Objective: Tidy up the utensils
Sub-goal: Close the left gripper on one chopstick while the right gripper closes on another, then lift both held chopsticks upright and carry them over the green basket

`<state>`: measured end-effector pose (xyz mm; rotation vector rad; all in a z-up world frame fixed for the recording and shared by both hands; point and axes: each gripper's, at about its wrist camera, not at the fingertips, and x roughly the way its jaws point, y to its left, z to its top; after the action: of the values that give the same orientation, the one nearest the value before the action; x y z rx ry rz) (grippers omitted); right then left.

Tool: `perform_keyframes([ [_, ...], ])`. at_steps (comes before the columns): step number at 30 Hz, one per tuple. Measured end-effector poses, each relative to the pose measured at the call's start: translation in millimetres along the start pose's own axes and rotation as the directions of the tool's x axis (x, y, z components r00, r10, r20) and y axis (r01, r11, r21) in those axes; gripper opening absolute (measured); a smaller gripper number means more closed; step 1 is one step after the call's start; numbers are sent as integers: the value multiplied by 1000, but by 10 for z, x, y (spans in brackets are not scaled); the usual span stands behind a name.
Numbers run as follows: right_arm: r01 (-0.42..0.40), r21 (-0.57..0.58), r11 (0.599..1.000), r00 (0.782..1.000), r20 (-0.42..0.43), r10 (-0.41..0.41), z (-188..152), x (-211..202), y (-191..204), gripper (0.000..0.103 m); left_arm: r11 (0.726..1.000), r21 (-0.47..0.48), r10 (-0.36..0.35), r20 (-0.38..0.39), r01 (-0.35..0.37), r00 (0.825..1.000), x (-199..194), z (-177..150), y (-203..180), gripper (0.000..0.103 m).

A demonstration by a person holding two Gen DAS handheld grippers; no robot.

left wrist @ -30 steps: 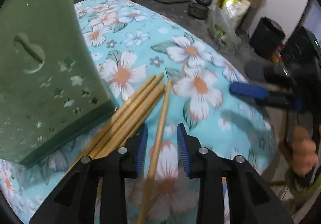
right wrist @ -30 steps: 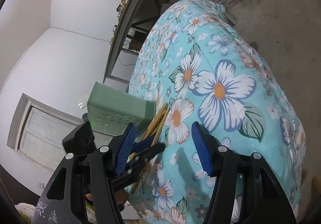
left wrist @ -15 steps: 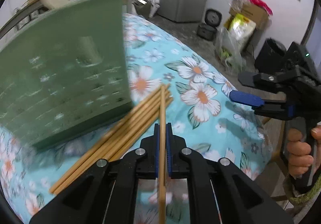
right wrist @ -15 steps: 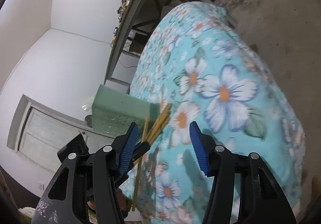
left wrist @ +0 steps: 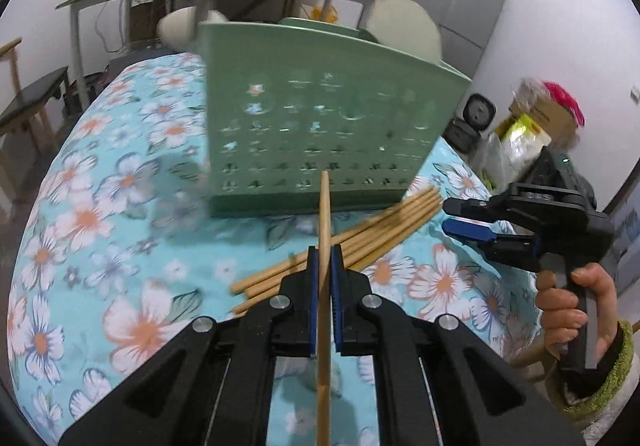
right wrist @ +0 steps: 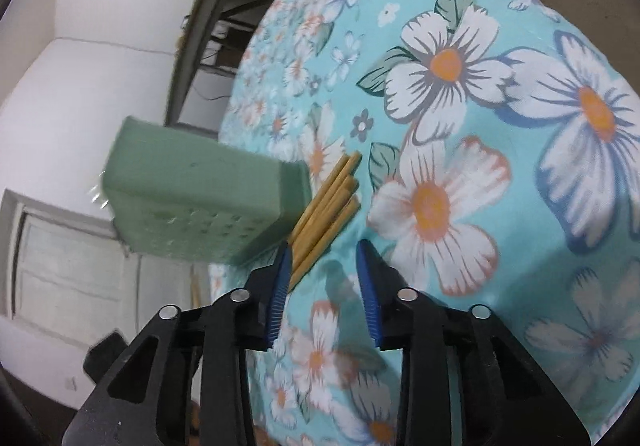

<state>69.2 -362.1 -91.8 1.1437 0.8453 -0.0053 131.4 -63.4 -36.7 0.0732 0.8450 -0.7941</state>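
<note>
The round table wears a turquoise cloth (left wrist: 100,214) printed with large white flowers, orange at their centres, blue-outlined petals and grey-green leaves; some blooms are tinged salmon pink. At twelve o'clock in the left wrist view stands a pale sage-green plastic utensil basket (left wrist: 320,134), its wall pierced with rows of small star and round cut-outs. The loose bamboo chopsticks (left wrist: 360,242) beside it are light honey-tan and plain, as is the single bamboo chopstick (left wrist: 325,230) at six o'clock. The left tongs (left wrist: 324,286) are matte black with ribbed royal-blue pads and silver rivets; the right tongs (right wrist: 322,278) match. At four o'clock a sleeve cuff (left wrist: 612,370) is fuzzy olive-green.
</note>
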Motion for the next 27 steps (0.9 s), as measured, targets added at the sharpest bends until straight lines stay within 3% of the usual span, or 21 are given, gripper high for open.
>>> perform_keyframes([
  [10,41,82,996,994,94,-49,52,135,11,16,997,-65,-47,56,51,997,-110,-128,242,5],
  [17,1,109,994,992,122,-15,-68,-28,-74,10,995,-79,-53,80,59,995,-193,-113,300,5],
  [23,-26,42,999,987,162,19,-134,-269,36,8,996,-75,-48,93,56,994,-251,-111,289,5],
  [27,-18,-80,997,974,222,36,-145,-497,294,7,997,-62,-37,110,43,993,-337,-78,240,5],
])
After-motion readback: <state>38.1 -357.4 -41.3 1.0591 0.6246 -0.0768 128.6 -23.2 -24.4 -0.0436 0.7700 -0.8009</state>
